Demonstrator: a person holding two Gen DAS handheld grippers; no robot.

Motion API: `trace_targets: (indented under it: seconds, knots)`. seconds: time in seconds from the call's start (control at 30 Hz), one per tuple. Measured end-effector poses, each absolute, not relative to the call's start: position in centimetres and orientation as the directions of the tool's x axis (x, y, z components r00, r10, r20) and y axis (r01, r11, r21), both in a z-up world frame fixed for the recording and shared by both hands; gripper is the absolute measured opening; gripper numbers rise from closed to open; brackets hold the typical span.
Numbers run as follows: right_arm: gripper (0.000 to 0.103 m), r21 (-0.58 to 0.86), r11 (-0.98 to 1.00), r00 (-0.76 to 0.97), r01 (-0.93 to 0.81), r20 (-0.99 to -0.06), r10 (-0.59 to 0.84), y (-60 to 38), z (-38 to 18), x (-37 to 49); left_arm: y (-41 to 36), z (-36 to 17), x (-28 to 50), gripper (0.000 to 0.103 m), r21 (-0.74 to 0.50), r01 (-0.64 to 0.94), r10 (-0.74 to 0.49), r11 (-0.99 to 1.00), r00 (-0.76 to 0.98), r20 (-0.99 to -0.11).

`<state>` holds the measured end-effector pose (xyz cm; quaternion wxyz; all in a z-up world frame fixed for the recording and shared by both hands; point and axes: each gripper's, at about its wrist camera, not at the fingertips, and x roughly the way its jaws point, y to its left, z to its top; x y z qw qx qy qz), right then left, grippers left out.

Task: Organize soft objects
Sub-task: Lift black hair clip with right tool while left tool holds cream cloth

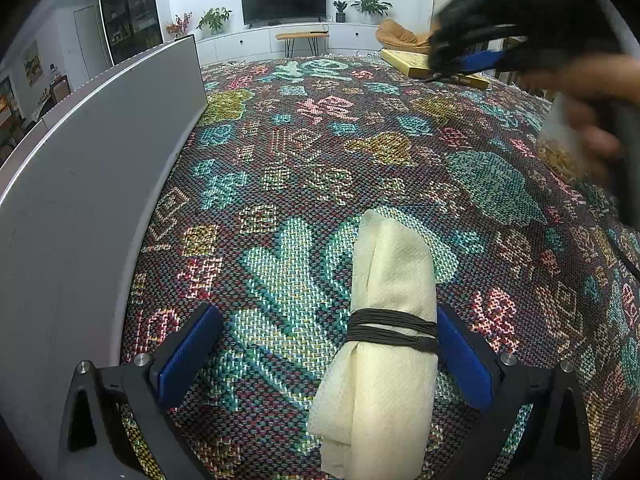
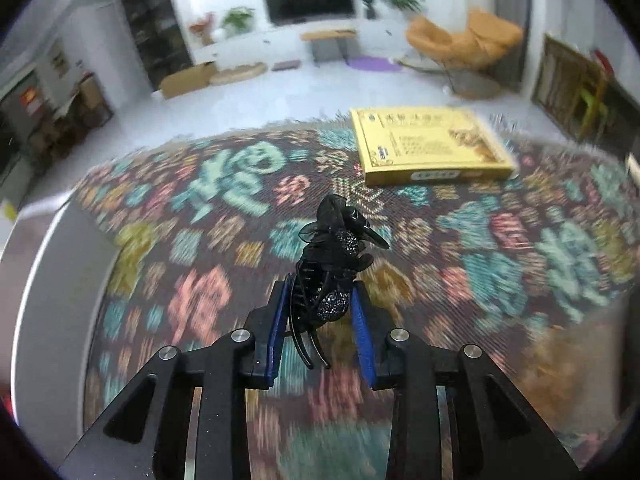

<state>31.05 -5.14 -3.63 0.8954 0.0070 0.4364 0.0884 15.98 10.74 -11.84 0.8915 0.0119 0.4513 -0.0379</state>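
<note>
A rolled cream cloth, bound with a black cord, lies on the patterned woven blanket. My left gripper stands open around it. The roll rests against the right blue pad and a wide gap separates it from the left pad. In the right wrist view my right gripper is shut on a black hair claw clip with dark sparkly stones, held above the blanket. That gripper also appears blurred at the top right of the left wrist view, with a person's hand behind it.
A flat yellow box lies near the blanket's far edge. A grey panel stands upright along the left side. A clear bag of yellowish bits sits at the right, by the hand. Beyond is a living room floor.
</note>
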Motion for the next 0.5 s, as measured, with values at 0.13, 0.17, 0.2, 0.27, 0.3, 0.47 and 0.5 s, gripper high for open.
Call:
trace_targets:
  seconds: [0.13,0.17,0.2,0.27,0.3,0.47,0.5]
  knots:
    - [0.032,0.116,0.971,0.57,-0.21,-0.792,0.218,-6.8,-3.2,23.8,10.7,-11.8,16.0,0.103,-0.013,0.078,-0.057,0.997,0.59,-0.806]
    - [0.032,0.117,0.971,0.563,-0.21,-0.797,0.218,-7.2,-4.0,22.5,10.7,-11.8,16.0,0.103,-0.013,0.078,-0.057,0.997,0.59,-0.806]
    - [0.032,0.12,0.972,0.555,-0.201,-0.804,0.214,-8.5,-4.5,20.7,10.7,-11.8,16.0,0.103,-0.013,0.078,-0.057,0.997,0.59,-0.806]
    - [0.032,0.115,0.98,0.545,-0.162,-0.817,0.186,-10.9,-6.1,18.3,10.7,-11.8,16.0,0.103,-0.013,0.078,-0.057,0.997,0.59,-0.806]
    - [0.032,0.109,0.985,0.543,-0.132,-0.824,0.164,-12.4,-6.8,17.3,10.7,-11.8,16.0,0.103,-0.013,0.078,-0.057,0.997,0.59,-0.806]
    - [0.032,0.061,0.995,0.571,0.072,-0.821,0.009,-22.2,-9.4,16.7,10.8,-11.8,16.0,0.103,-0.013,0.078,-0.057,0.997,0.59,-0.806]
    - [0.032,0.064,0.993,0.588,0.096,-0.809,-0.005,-23.6,-9.5,17.2,10.8,-11.8,16.0,0.103,-0.013,0.078,-0.057,0.997,0.59,-0.806]
